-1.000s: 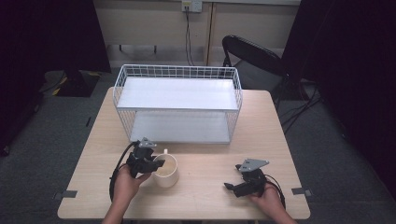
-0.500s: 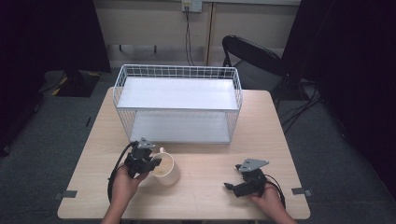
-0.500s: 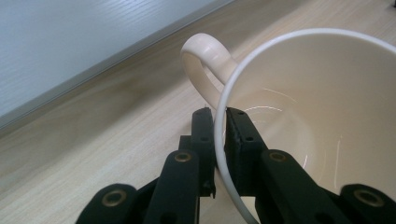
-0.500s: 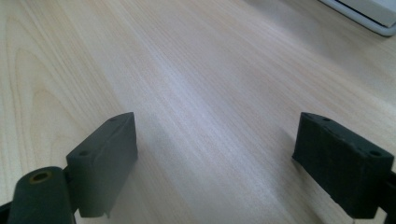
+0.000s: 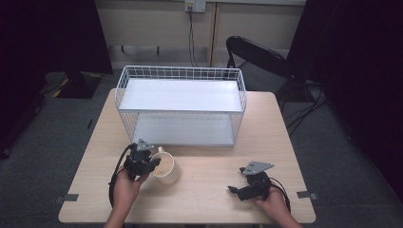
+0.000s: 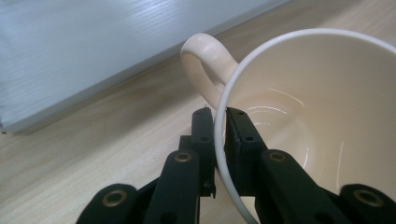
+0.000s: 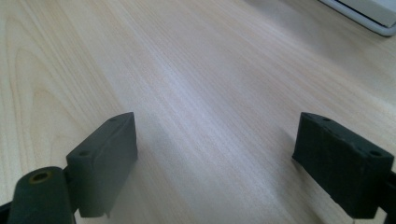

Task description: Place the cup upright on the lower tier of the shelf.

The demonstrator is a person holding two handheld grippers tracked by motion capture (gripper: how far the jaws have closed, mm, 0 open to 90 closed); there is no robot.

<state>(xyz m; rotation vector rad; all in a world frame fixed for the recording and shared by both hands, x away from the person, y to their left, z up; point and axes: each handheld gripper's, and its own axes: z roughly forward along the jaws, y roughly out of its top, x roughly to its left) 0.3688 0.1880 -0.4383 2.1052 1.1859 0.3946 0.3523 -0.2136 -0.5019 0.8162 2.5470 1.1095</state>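
The cream mug [image 5: 166, 167] stands on the desk [image 5: 204, 190] toward its near left part, just in front of the white wire rack [image 5: 182, 107], its handle [image 6: 205, 65] pointing toward the rack. In my left gripper view the mug's rim [image 6: 224, 116] passes between my two black jaws, one jaw outside the wall and one inside, beside the handle's root. My left gripper [image 5: 151, 163] is clenched on that rim, with my left hand [image 5: 126, 185] behind it toward the near edge. My right gripper [image 5: 233, 189] rests near the near right corner, well apart from the mug, held by my right hand [image 5: 272, 203]. Its jaws stand wide apart over bare wood, grasping nothing. The rack occupies the far middle of the desk, with two white shelves.
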